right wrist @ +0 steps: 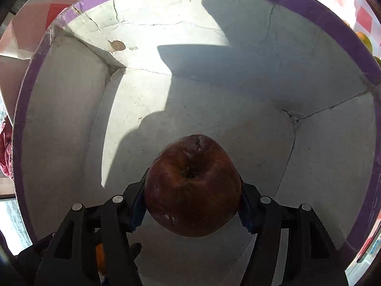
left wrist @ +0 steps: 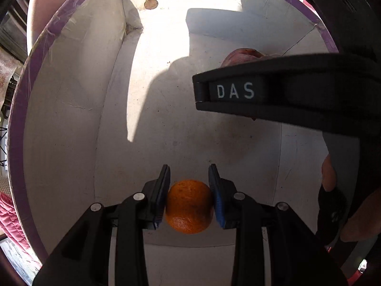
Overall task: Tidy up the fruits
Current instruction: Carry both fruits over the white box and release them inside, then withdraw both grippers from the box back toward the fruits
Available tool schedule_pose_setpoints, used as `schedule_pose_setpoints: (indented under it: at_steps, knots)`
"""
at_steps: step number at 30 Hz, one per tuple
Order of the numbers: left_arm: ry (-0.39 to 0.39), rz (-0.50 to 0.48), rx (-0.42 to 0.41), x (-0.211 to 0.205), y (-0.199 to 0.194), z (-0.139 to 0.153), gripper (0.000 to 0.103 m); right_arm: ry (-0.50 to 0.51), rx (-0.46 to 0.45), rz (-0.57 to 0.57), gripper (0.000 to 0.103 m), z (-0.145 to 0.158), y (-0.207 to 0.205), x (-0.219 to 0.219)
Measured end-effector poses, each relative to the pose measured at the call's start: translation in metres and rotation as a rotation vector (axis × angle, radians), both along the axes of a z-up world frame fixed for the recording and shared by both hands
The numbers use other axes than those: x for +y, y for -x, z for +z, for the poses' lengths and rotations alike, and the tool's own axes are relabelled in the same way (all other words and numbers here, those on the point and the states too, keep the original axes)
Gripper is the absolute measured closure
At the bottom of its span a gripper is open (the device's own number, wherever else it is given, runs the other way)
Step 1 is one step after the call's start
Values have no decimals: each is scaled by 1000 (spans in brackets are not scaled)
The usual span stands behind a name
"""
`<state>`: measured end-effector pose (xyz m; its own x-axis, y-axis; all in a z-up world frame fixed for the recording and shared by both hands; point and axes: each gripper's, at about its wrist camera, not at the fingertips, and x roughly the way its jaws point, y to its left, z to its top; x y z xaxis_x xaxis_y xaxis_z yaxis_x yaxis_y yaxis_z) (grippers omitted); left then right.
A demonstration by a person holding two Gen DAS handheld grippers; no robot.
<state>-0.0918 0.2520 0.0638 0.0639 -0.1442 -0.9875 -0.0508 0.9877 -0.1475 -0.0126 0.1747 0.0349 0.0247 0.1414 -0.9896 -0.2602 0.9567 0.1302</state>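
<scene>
Both cams look straight down into a big box (left wrist: 71, 119) w/ white inside walls and a purple rim. The box floor (right wrist: 214, 109) is dull white w/ small dark specks, thin cracks and fold lines. One corner has a torn brown patch (left wrist: 151, 4). Bright sun falls across the floor in a wide stripe, and dark shadows of the tools lie over it.

Left hand-held gripper (left wrist: 189, 190) is closed on a small orange (left wrist: 189, 206); blue pads press it on both sides. The orange hangs above the box floor, near the middle.

Right hand-held gripper (right wrist: 193, 190) is closed on a dark red apple (right wrist: 193, 188), pads tight on both sides. The apple's dimple faces the cam. It hangs over the floor too, a bit nearer the right wall.

In the left cam, the black body of the right tool crosses the upper right, w/ white letters DAS (left wrist: 235, 91) on it, and a bit of the apple peeks out behind it. Part of a hand (left wrist: 357, 219) shows at the right edge.

Outside the box: red and white cloth (right wrist: 364, 16) past the rim at the top right, a pink quilted thing (left wrist: 13, 219) at the far left, and sth yellow (right wrist: 365, 39) at the right edge, too small to tell
</scene>
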Motion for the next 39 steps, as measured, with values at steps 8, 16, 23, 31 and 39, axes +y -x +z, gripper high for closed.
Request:
schedule_pose_setpoints:
  at_steps: [8,16,23,31,39]
  knots:
    - [-30,42,49,6,-7,0,55,45,-1,24,41,-8,8,1]
    - [-30,68,49,10,-14,12,25,49,-32,36,36,3,12,-2]
    - [42,84,-131,6,-19,72,8,-111,-175,-11,23,48,17,-19]
    - [20,118,-345,-8,-15,169,6,-472,-413,-63,21,144,19,-81]
    - [-361,163,-547,-40,29,162,6,-368,-614,-161,15,137,24,-192]
